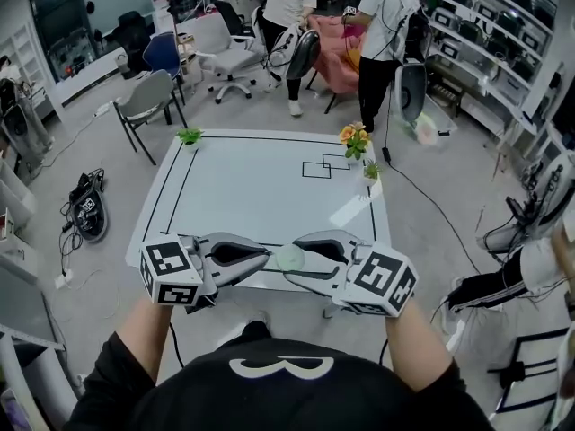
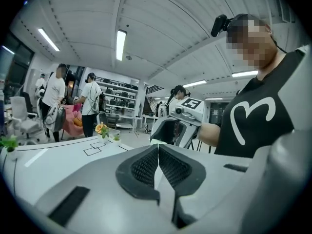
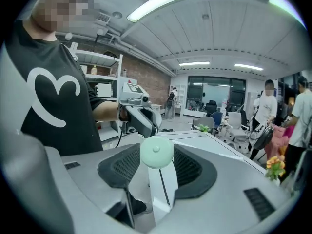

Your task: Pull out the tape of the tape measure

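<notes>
A round pale-green tape measure (image 1: 289,258) hangs over the white table's near edge, and my right gripper (image 1: 294,259) is shut on it. In the right gripper view the case (image 3: 156,152) fills the gap between the ribbed pads (image 3: 190,167). My left gripper (image 1: 268,258) faces it from the left, tips against the case's side. In the left gripper view its jaws (image 2: 158,147) are shut, with a pale sliver of the tape's end (image 2: 156,142) at their tips. The right gripper (image 2: 171,129) stands just beyond. No drawn-out tape shows.
The white table (image 1: 269,187) has black lines and small rectangles drawn on it. An orange flower pot (image 1: 354,136) and two small green plants (image 1: 190,136) (image 1: 371,171) stand near its far corners. Chairs (image 1: 148,101), standing people (image 1: 386,25) and floor cables (image 1: 87,209) surround it.
</notes>
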A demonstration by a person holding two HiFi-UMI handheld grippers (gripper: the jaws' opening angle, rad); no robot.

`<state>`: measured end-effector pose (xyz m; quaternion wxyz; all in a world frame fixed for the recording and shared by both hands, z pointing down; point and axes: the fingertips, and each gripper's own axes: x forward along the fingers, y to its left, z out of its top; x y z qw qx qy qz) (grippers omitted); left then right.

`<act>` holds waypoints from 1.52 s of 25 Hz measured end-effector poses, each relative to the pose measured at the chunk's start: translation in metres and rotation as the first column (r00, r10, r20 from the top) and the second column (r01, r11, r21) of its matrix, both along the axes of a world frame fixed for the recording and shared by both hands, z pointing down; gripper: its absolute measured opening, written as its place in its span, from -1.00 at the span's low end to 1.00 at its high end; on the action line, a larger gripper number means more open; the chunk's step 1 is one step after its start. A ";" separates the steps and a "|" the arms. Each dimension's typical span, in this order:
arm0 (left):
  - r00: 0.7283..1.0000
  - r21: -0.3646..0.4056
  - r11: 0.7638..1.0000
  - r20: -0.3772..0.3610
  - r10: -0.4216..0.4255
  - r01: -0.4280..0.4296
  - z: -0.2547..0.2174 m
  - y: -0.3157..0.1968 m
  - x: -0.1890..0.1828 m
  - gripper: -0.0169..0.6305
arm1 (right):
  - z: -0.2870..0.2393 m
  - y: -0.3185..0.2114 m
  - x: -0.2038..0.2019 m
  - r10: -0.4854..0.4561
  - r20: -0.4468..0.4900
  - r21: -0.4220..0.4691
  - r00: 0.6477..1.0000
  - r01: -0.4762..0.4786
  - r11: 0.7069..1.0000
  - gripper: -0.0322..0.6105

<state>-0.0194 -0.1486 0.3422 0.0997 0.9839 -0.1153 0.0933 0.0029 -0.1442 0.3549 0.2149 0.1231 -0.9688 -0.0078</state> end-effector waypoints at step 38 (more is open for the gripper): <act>0.853 0.117 0.848 0.010 -0.522 0.517 0.015 -0.039 -0.036 -0.91 | 0.024 -0.036 0.062 0.360 0.086 -0.067 0.929 -0.355 0.933 -0.22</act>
